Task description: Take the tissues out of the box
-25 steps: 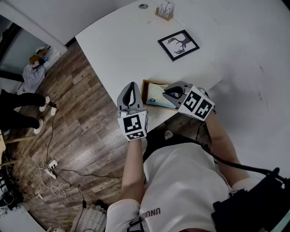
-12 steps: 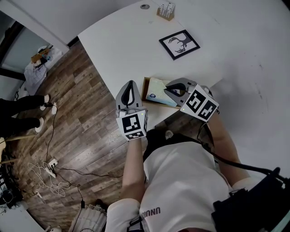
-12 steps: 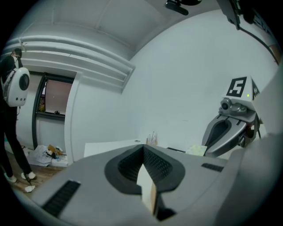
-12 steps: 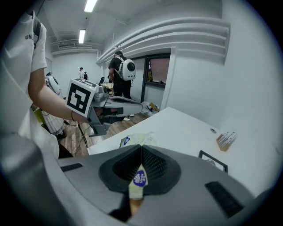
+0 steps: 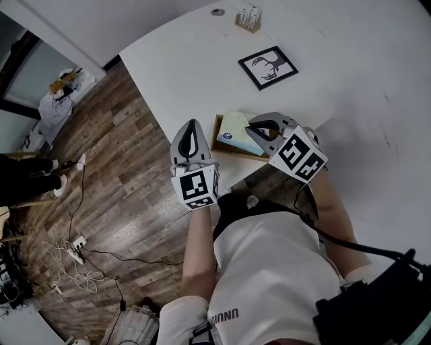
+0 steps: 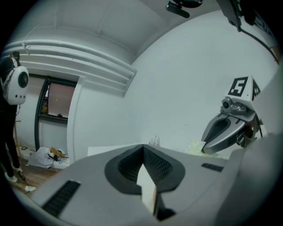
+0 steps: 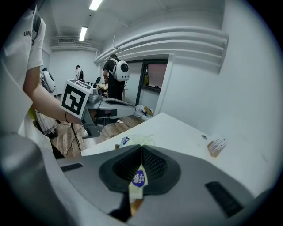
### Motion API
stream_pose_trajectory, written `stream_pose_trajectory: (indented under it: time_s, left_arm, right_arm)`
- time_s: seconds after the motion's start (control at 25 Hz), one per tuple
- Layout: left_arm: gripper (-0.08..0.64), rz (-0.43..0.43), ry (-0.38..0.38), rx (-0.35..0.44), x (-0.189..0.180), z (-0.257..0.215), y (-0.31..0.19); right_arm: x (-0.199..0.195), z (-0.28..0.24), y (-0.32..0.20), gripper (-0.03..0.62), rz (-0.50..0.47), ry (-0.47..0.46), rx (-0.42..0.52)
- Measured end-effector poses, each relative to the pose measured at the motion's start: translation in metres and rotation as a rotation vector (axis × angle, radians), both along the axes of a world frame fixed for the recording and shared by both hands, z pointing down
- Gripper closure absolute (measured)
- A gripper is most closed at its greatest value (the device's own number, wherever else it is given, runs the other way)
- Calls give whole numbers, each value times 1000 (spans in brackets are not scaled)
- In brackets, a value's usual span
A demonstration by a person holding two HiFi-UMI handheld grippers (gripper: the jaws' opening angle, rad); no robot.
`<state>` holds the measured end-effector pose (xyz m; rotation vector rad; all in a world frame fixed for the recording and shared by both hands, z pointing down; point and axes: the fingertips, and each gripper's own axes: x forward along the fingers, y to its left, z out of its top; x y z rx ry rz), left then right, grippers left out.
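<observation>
A shallow wooden box (image 5: 217, 139) sits near the white table's (image 5: 182, 74) front edge. A pale green tissue pack (image 5: 234, 131) with a blue logo tilts up out of it. My right gripper (image 5: 254, 128) is shut on the pack's near end, and a strip of the pack (image 7: 138, 181) shows between its jaws. My left gripper (image 5: 194, 128) is just left of the box, shut on a thin pale, tan-edged piece (image 6: 148, 187) that looks like the box's wall. The right gripper (image 6: 225, 128) shows in the left gripper view, with the pack (image 6: 194, 148) under it.
A framed deer picture (image 5: 266, 66) lies further back on the table, and a small wooden card holder (image 5: 246, 17) stands near the far edge. Left of the table is wooden floor with cables (image 5: 67, 249). People stand in the room behind (image 7: 116, 79).
The right gripper has risen a little with the tissue pack, which now tilts higher out of the box. The left gripper has stayed by the box's left side.
</observation>
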<state>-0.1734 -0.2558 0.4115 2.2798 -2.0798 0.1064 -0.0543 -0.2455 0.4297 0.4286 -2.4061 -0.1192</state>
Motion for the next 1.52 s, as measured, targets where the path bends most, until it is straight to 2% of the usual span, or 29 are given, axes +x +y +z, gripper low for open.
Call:
stream_pose_trajectory:
  time_s: [0.44, 0.96, 1.2, 1.52]
  left_arm:
    - [549, 4, -9, 21, 4, -12, -1]
    - [549, 28, -23, 42, 11, -26, -6]
    - [549, 35, -29, 58, 14, -32, -7]
    - [549, 36, -32, 40, 14, -27, -4]
  right_arm:
    - [17, -26, -23, 572, 131, -60, 78]
    - [32, -68, -38, 574, 234, -127, 186]
    - [36, -68, -42, 574, 256, -126, 191]
    - [37, -64, -43, 572, 277, -144, 182]
